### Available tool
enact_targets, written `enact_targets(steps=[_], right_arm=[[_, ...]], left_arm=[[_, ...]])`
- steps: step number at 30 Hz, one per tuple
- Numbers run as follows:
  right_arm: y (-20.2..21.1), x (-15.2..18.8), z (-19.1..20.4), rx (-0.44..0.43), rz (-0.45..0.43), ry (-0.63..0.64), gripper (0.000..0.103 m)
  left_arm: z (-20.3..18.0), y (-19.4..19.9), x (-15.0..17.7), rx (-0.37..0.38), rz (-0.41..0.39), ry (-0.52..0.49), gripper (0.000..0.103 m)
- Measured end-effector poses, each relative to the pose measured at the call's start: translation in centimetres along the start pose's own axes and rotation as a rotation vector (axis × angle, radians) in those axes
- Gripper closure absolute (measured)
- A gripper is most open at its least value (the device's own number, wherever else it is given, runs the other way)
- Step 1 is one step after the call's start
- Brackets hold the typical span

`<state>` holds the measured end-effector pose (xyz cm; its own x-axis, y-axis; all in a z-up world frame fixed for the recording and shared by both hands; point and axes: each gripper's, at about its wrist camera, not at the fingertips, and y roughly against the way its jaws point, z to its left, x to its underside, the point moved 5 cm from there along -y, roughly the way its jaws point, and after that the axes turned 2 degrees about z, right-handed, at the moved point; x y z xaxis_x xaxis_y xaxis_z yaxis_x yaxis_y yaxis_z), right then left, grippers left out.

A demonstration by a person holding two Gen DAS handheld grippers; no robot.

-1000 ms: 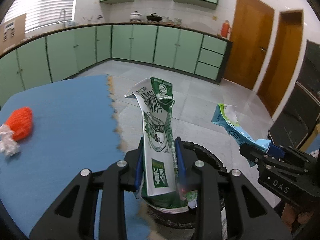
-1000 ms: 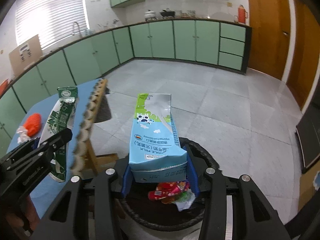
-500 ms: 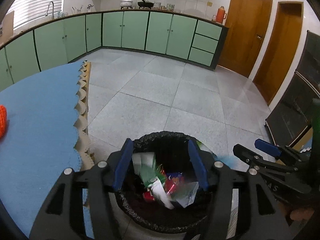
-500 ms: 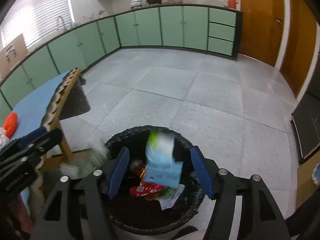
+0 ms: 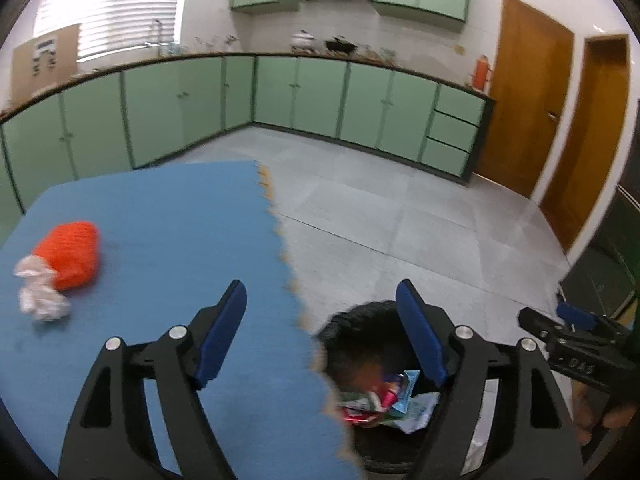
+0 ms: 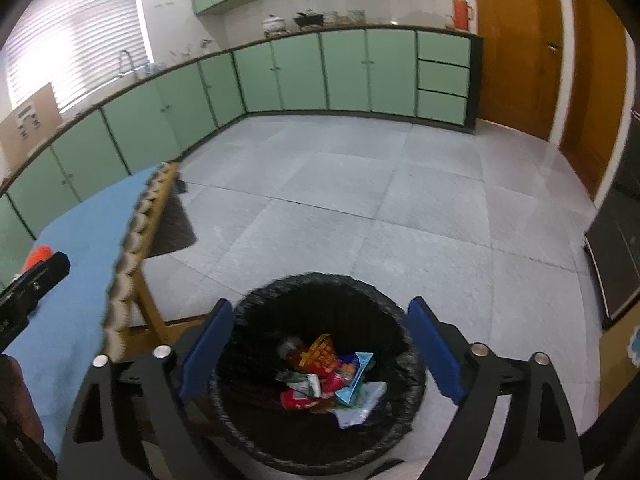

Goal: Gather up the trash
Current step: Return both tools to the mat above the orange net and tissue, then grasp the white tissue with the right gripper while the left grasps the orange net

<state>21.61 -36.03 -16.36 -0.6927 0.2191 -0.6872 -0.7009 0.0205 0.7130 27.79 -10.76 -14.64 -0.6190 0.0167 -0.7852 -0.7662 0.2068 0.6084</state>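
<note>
Both tools opening, nothing between jaws; left tool (image 5: 322,312) straddles table edge (image 5: 280,248); right tool (image 6: 320,330) over bin (image 6: 408,364).

Two grippers: left gripper (image 5: 322,336), right gripper (image 6: 320,344). One black-lined trash bin (image 6: 320,292), wrappers inside too jumbled to count. One blue table mat (image 5: 160,232). One orange knitted item (image 5: 72,254). One crumpled white wad (image 5: 38,292).

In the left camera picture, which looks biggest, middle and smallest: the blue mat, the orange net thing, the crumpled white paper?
1. blue mat
2. orange net thing
3. crumpled white paper, only slightly smaller than the net
</note>
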Motion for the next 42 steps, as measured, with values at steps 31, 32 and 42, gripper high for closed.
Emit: enact_targets(steps=[31, 32, 42], right_arm=[[0.2, 2.3, 38.8, -0.499, -0.030, 0.387, 0.015], [0.0, 2.6, 39.4, -0.502, -0.025, 0.389, 0.016], [-3.4, 4.6, 43.9, -0.477, 0.044, 0.419, 0.025]], left_arm=[[32.5, 13.5, 3.6, -0.495, -0.056, 0.266, 0.017], [33.0, 13.5, 3.7, -0.495, -0.052, 0.271, 0.017], [35.2, 12.3, 4.8, -0.486, -0.028, 0.309, 0.017]])
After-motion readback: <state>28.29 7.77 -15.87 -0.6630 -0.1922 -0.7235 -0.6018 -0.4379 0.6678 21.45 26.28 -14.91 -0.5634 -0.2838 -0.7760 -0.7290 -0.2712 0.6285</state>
